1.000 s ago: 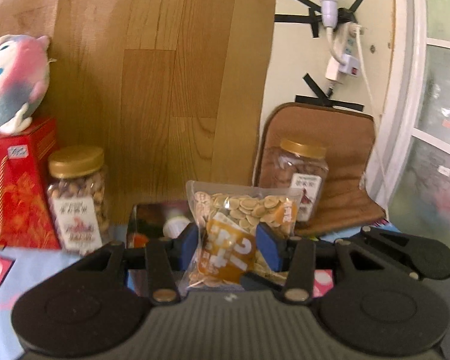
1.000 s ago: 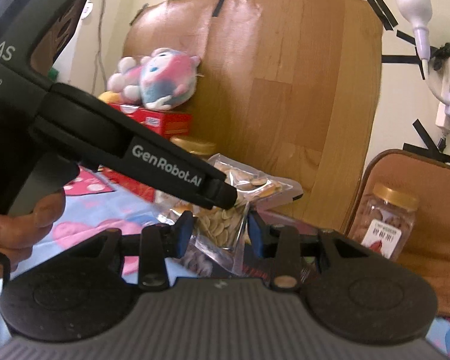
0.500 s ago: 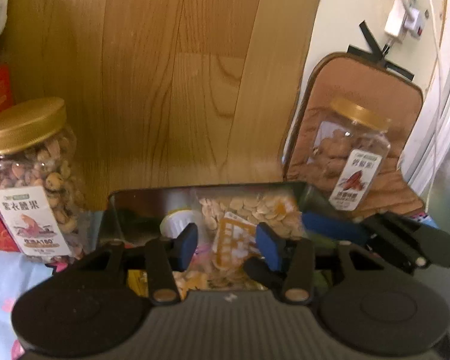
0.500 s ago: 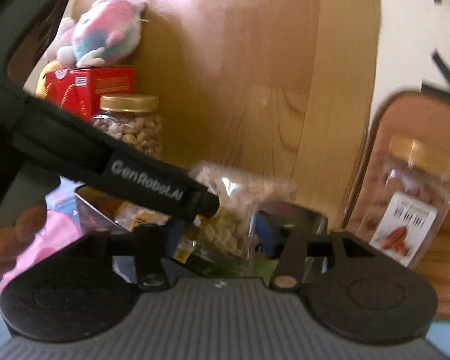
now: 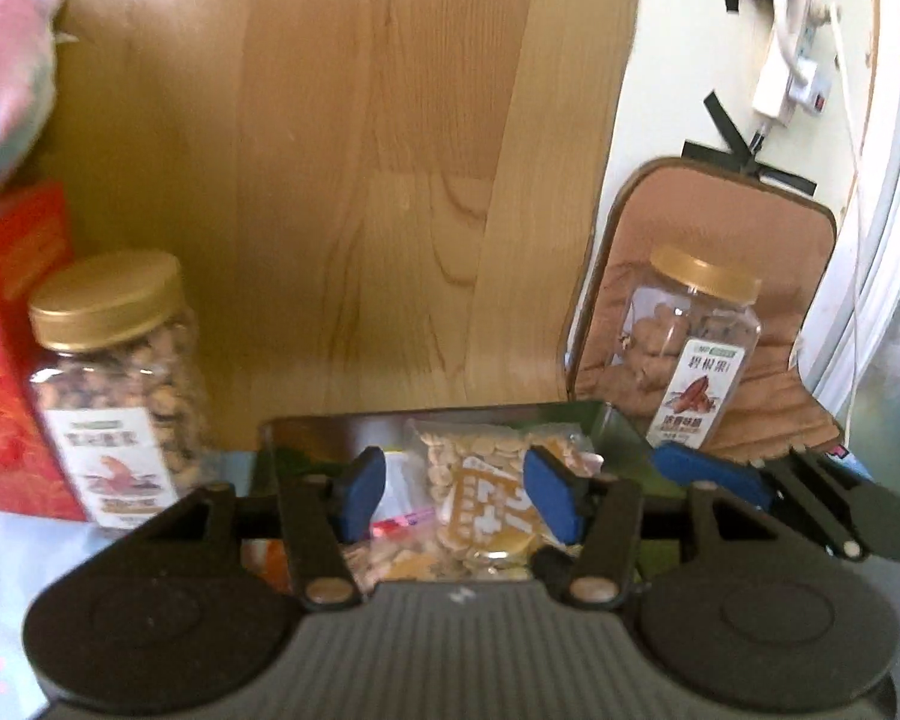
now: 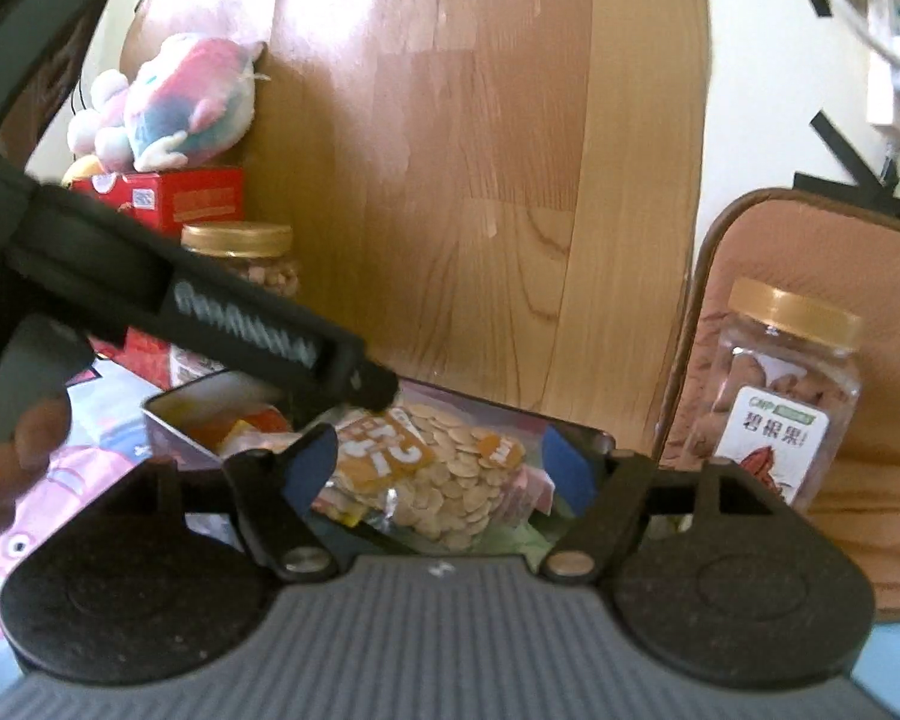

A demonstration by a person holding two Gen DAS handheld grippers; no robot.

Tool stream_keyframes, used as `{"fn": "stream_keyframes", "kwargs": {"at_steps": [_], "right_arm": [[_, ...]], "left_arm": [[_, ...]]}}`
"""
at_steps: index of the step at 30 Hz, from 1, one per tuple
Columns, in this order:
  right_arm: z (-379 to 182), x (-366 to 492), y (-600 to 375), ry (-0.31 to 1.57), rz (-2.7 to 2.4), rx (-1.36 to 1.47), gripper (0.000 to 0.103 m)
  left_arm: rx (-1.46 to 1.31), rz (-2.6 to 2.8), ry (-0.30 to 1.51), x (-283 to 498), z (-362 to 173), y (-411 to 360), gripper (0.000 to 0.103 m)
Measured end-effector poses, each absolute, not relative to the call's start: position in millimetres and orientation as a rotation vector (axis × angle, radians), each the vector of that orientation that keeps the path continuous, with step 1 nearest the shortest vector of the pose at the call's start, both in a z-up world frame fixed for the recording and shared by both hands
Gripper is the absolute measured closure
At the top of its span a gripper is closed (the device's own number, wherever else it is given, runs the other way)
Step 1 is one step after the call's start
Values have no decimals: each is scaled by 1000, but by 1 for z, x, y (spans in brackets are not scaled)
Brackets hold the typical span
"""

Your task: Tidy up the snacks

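Lay in the metal tin (image 6: 168, 414): pumpkin-seed bag (image 6: 444, 480), at twelve o'clock from both tools, long axis eleven-to-five. Right gripper (image 6: 444, 468) opening wide, clear of it. Left gripper (image 5: 456, 492) opening narrowly, grip uncertain, equally near.

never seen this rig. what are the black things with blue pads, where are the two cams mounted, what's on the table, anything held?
No robot: a person holds a two-finger claw in each hand, with a fisheye camera on each looking along its fingers. In the left view, the left claw straddles a bag of seeds lying in a metal tin; its jaws are opening. In the right view, the right claw is over the same bag, jaws opening, pads clear of it, so neither grips it now. Around the tin: a nut jar beside a red box, a pecan jar and a plush toy.
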State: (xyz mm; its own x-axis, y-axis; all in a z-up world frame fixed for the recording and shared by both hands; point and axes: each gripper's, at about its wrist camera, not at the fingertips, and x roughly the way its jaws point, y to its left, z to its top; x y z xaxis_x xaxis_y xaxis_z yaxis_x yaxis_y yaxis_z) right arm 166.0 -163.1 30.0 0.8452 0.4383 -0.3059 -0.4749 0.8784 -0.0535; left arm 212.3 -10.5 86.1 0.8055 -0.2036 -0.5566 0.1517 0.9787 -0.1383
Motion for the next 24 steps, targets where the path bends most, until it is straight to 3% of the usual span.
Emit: {"fn": "stream_keyframes", "kwargs": {"at_steps": [24], "right_arm": [[14,45,-200,439,373,178,25]], "left_arm": [[-55,-54,676,76,59,-1,47]]}}
